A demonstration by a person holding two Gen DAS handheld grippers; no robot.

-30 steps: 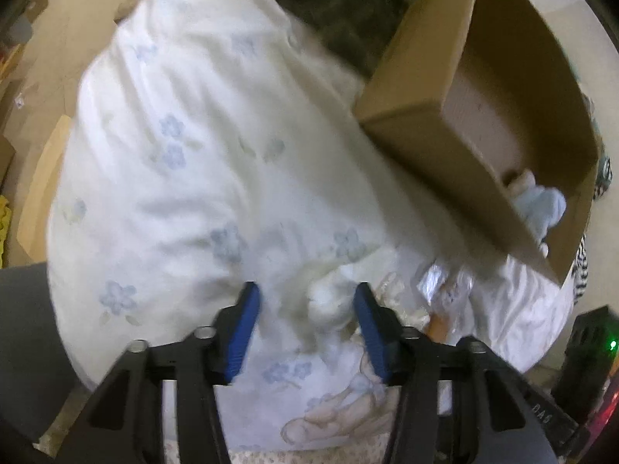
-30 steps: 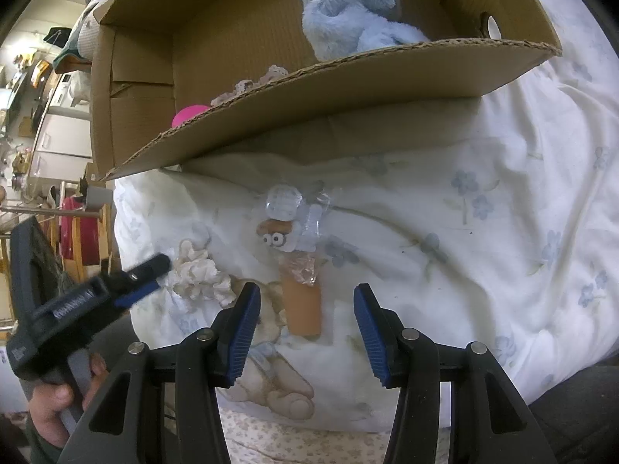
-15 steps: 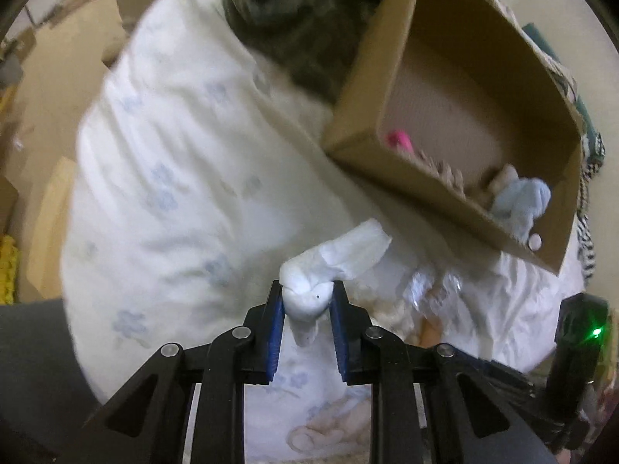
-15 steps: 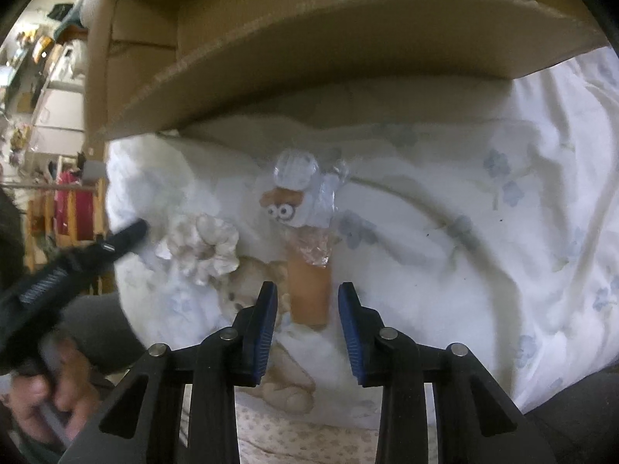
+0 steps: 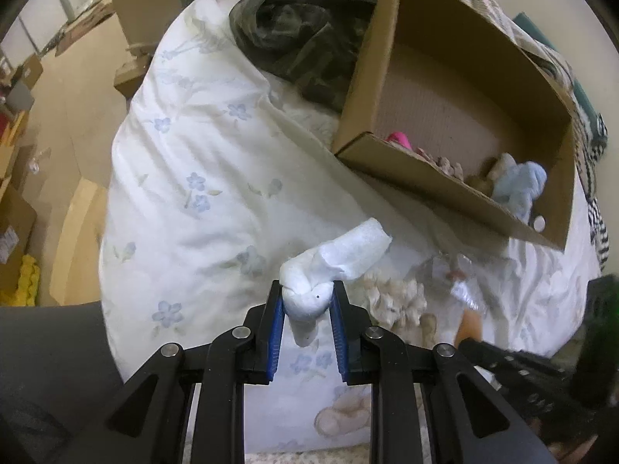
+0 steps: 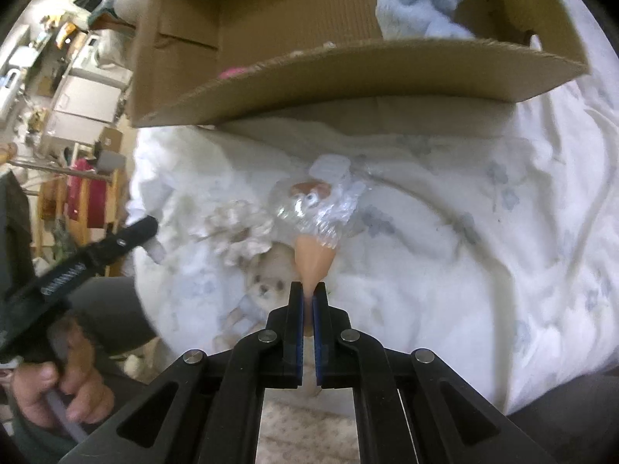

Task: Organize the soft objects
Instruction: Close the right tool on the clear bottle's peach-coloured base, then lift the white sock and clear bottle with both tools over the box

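My left gripper (image 5: 307, 297) is shut on a white rolled sock (image 5: 332, 261) and holds it above the floral white duvet (image 5: 201, 162). My right gripper (image 6: 308, 294) is shut on the orange end of a plastic-wrapped soft toy with googly eyes (image 6: 315, 212), which also shows in the left wrist view (image 5: 462, 297). A cream ruffled scrunchie (image 5: 394, 299) lies on the duvet between them, also in the right wrist view (image 6: 236, 228). The cardboard box (image 5: 445, 189) holds a light blue plush (image 5: 520, 187), a pink item (image 5: 398, 140) and other soft pieces.
A dark camouflage garment (image 5: 305, 34) lies behind the box. The duvet's left edge drops to a wooden floor (image 5: 58, 89) with cardboard pieces. The left hand and gripper handle (image 6: 77, 266) show at the left of the right wrist view. Shelves and clutter (image 6: 50, 77) stand beyond.
My left gripper closed on the white sock and lifted it off the duvet. My right gripper moved in and closed on the wrapped toy's orange end.
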